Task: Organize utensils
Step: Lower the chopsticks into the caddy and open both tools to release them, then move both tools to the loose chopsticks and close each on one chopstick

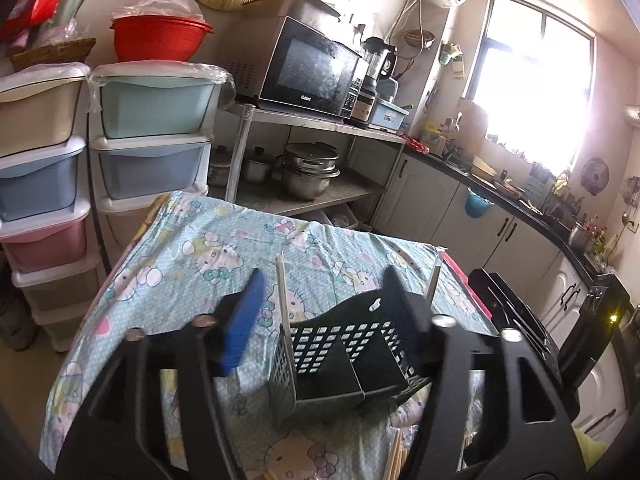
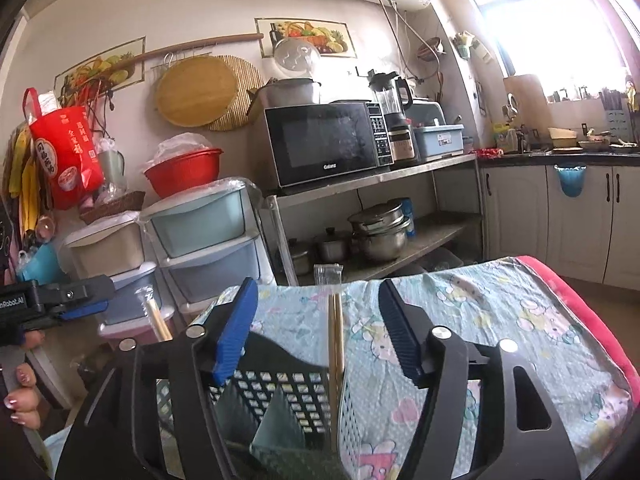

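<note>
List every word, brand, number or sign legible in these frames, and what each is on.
"Galanz": microwave door, lower edge.
"nRobot.AI": cut off by the frame edge, on the left gripper body.
Red bag: large Chinese characters, too blurred to read.
Microwave keypad: too small.

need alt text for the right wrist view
The open right gripper hovers over a black utensil holder on a cartoon-print cloth, with wrapped chopsticks standing inside. Behind are a microwave, pots and drawers.
</note>
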A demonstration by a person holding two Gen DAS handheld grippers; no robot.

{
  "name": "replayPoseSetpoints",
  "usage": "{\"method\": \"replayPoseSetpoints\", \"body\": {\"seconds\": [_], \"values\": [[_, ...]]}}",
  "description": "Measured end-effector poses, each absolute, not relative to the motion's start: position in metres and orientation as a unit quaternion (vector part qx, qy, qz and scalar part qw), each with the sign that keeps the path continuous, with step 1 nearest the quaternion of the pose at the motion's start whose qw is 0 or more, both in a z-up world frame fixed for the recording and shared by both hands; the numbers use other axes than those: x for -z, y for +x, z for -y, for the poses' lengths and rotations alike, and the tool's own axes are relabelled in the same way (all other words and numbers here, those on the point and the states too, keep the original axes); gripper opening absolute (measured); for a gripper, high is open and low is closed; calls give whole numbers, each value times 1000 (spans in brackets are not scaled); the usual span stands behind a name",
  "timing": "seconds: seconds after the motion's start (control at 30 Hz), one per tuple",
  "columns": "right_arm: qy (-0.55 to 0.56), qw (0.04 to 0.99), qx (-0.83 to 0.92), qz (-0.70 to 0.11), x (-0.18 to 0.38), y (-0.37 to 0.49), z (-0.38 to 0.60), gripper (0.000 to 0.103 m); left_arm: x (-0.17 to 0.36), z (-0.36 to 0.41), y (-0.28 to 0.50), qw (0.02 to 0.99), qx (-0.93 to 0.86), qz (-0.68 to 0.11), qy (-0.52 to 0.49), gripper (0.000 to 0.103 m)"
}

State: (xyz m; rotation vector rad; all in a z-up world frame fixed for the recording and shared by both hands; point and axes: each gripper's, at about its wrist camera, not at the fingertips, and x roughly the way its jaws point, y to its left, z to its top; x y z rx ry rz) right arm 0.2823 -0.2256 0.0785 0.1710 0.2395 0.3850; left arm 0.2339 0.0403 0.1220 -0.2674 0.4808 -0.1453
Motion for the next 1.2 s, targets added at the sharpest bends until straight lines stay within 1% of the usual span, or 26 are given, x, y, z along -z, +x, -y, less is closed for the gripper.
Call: {"method": "replayPoseSetpoints", "body": {"seconds": [0.07, 0.17, 0.2, 0.4, 0.5, 0.8, 1.2], "values": [[85, 970, -192, -123, -79, 276, 228, 65, -121, -41, 229, 960, 70, -236, -135, 79], [82, 969, -193, -131, -79, 267, 231, 69, -120, -42, 222, 960, 66, -235, -135, 90], [82, 968, -194, -133, -79, 264, 232, 71, -119, -42, 220, 961, 65, -234, -134, 92], [84, 966, -202, -141, -82, 246, 238, 78, -118, -43, 205, 962, 62, -230, -131, 92], [80, 965, -207, -139, -82, 236, 241, 80, -117, -42, 196, 964, 58, -226, -129, 92], [66, 964, -217, -140, -85, 207, 246, 81, -108, -38, 171, 965, 59, -221, -127, 92], [41, 963, -219, -150, -80, 178, 247, 81, -87, -30, 151, 959, 74, -242, -129, 92]]}}
